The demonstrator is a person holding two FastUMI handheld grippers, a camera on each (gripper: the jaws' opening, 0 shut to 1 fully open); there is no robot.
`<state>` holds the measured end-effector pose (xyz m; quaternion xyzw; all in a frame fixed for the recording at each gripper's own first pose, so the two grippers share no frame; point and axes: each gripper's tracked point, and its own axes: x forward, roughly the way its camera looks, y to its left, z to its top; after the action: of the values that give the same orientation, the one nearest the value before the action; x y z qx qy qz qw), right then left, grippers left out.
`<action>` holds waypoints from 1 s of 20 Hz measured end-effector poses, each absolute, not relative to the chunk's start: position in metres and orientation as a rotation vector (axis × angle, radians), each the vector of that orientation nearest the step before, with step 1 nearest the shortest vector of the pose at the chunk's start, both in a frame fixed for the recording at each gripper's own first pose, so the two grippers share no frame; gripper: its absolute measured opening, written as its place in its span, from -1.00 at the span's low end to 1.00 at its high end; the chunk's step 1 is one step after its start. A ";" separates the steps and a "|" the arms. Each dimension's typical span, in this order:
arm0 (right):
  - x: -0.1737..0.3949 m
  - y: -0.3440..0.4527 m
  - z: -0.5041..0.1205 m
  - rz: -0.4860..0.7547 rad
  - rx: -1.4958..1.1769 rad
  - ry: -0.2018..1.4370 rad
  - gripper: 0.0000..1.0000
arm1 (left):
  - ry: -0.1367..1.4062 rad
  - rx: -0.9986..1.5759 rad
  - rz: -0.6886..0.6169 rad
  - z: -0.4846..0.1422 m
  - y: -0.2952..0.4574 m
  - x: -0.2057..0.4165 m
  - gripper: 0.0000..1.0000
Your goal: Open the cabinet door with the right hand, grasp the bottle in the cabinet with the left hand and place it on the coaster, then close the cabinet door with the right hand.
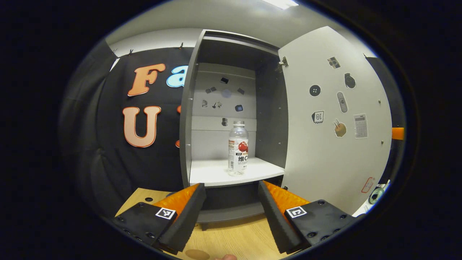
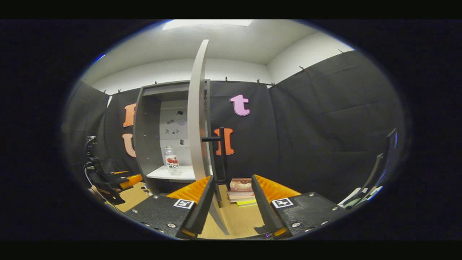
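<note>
The grey cabinet [image 1: 187, 119] stands open, its door [image 1: 335, 119] swung out to the right. A clear bottle [image 1: 238, 148] with a red and white label stands upright on the white shelf [image 1: 213, 173]. My left gripper [image 1: 231, 186] is open, below and in front of the shelf, apart from the bottle. In the right gripper view the door [image 2: 196, 115] shows edge-on with its black handle [image 2: 222, 155]. My right gripper [image 2: 232, 178] is open just short of the handle, with the door's lower edge running between its fingers. The bottle [image 2: 172, 160] and the left gripper [image 2: 115, 180] show at the left.
The cabinet rests on a wooden table [image 1: 234, 238]. A flat brown round piece [image 1: 196, 254], perhaps the coaster, lies at the table's near edge. A stack of books [image 2: 241, 191] lies on the table behind the door. Stickers dot the door's inner face.
</note>
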<state>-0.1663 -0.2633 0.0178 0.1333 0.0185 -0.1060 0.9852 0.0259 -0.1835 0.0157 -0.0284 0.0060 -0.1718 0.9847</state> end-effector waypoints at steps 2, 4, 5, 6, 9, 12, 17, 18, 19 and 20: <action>-0.178 -0.255 0.022 -0.240 0.260 0.032 0.41 | 0.002 -0.045 -0.362 0.018 -0.185 0.035 0.90; -0.187 -0.239 0.028 -0.248 0.243 0.026 0.48 | -0.013 -0.043 -0.388 0.022 -0.190 0.043 0.91; -0.189 -0.231 0.030 -0.253 0.235 0.027 0.51 | -0.012 -0.046 -0.403 0.022 -0.195 0.050 0.91; -0.190 -0.221 0.032 -0.251 0.226 0.026 0.52 | -0.007 -0.051 -0.414 0.022 -0.198 0.056 0.92; -0.186 -0.186 0.035 -0.226 0.195 0.032 0.71 | 0.003 -0.059 -0.451 0.019 -0.212 0.078 0.91; -0.170 -0.156 0.036 -0.195 0.180 0.041 0.75 | 0.007 -0.046 -0.468 0.017 -0.217 0.100 0.89; -0.130 -0.101 0.032 -0.089 0.223 0.051 0.86 | -0.002 -0.045 -0.502 0.015 -0.228 0.137 0.91; -0.119 -0.096 0.031 -0.078 0.221 0.051 0.86 | 0.001 -0.050 -0.508 0.014 -0.231 0.145 0.91; -0.110 -0.090 0.031 -0.068 0.220 0.052 0.86 | 0.007 -0.058 -0.518 0.012 -0.234 0.153 0.91; -0.102 -0.082 0.030 -0.051 0.219 0.056 0.79 | 0.012 -0.063 -0.526 0.011 -0.237 0.160 0.91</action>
<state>-0.1016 -0.0818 0.0300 0.1090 0.0277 -0.0254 0.9933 0.1598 -0.2371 0.0108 -0.0314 0.0059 -0.2599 0.9651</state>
